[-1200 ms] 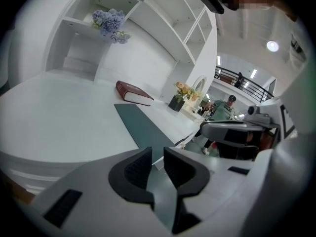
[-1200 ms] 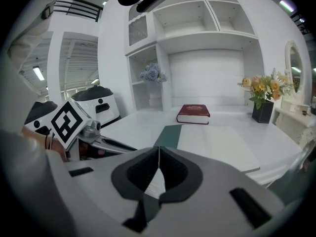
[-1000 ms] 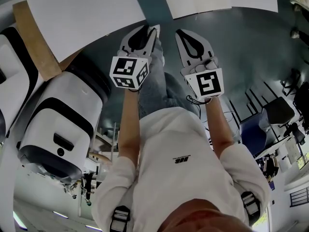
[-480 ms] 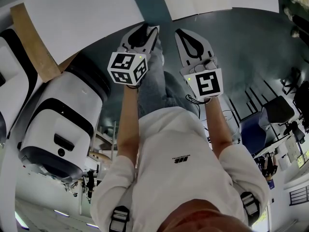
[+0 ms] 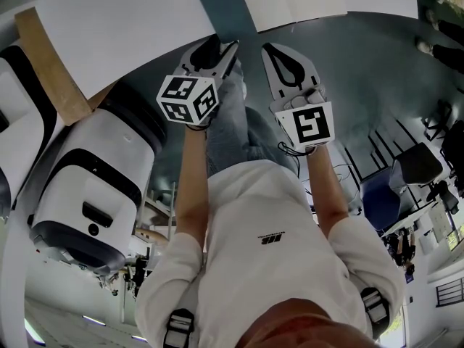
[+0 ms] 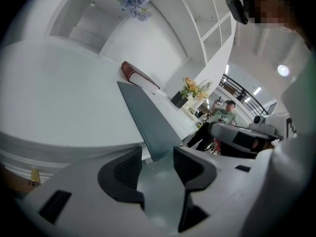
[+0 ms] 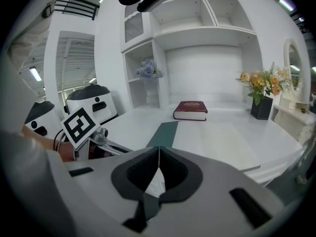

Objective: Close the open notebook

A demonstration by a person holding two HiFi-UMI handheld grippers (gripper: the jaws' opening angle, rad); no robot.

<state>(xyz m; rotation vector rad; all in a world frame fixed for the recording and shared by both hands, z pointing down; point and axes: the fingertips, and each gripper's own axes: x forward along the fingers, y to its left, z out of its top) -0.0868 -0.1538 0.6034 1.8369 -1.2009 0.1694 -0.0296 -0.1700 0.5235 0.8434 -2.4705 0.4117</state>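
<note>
I have the white table (image 7: 126, 125) filling most of the view ahead of both grippers. On it the open notebook (image 7: 217, 142) lies flat, showing a broad white page with a dark teal band (image 7: 165, 132) along its left side. I cannot tell whether that band is its cover. Its long axis runs straight away from me. The near end sits at the table's front edge, and the far end points at a closed maroon book (image 7: 190, 110), which lies flat further back and well apart from it. From the left gripper view the same band slants up and to the left toward that book.

The left gripper (image 6: 157, 164) has its jaws parted by a moderate gap with nothing between them. Through the gap I see only the near tip of the teal band and grey floor. The right gripper (image 7: 158, 157) has its jaws pressed together pad to pad and grips nothing. It is aimed along the teal band.

In the head view the two grippers sit side by side, close together, short of the table edge and touching neither the notebook nor the table.
</note>
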